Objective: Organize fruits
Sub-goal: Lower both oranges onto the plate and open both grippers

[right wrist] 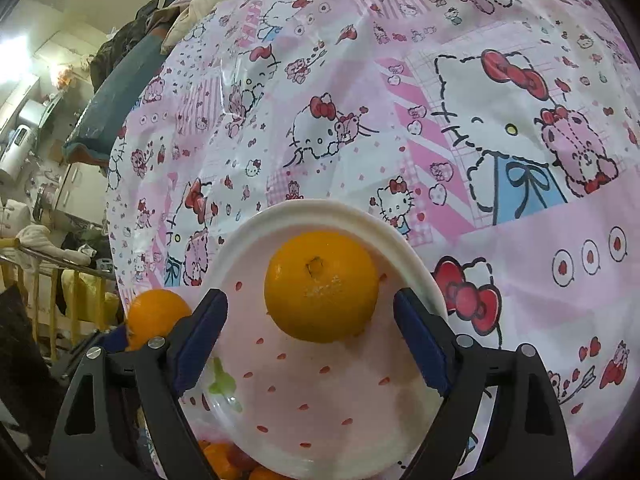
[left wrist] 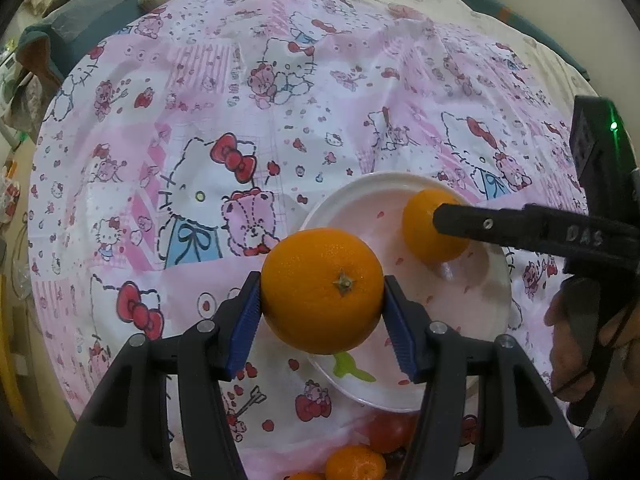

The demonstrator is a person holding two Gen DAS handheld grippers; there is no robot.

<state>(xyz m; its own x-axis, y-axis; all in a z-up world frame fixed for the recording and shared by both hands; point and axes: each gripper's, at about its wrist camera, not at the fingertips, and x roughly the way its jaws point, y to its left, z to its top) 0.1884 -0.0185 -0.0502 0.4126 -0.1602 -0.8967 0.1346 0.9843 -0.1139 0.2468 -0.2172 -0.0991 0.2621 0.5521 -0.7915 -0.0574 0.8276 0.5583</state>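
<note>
My left gripper [left wrist: 322, 294] is shut on a large orange [left wrist: 316, 276], stem side up, held above the near-left rim of a white plate [left wrist: 476, 308] with red spots. On the plate lies a second orange [right wrist: 322, 286]. My right gripper [right wrist: 310, 304] stands open around it, with a clear gap between the fruit and each blue pad. In the left wrist view this second orange [left wrist: 420, 236] is partly hidden by one black finger of the right gripper [left wrist: 500, 226]. The right wrist view shows the held orange [right wrist: 154, 316] at the lower left, beyond the plate's rim [right wrist: 320, 210].
A pink cartoon-cat tablecloth [left wrist: 240, 120] covers the round table. Below the plate's near edge lie a small tangerine [left wrist: 354, 464] and a red fruit [left wrist: 390, 428]. A person's hand [left wrist: 568, 344] holds the right gripper. Piled clothes [left wrist: 100, 0] lie past the far edge.
</note>
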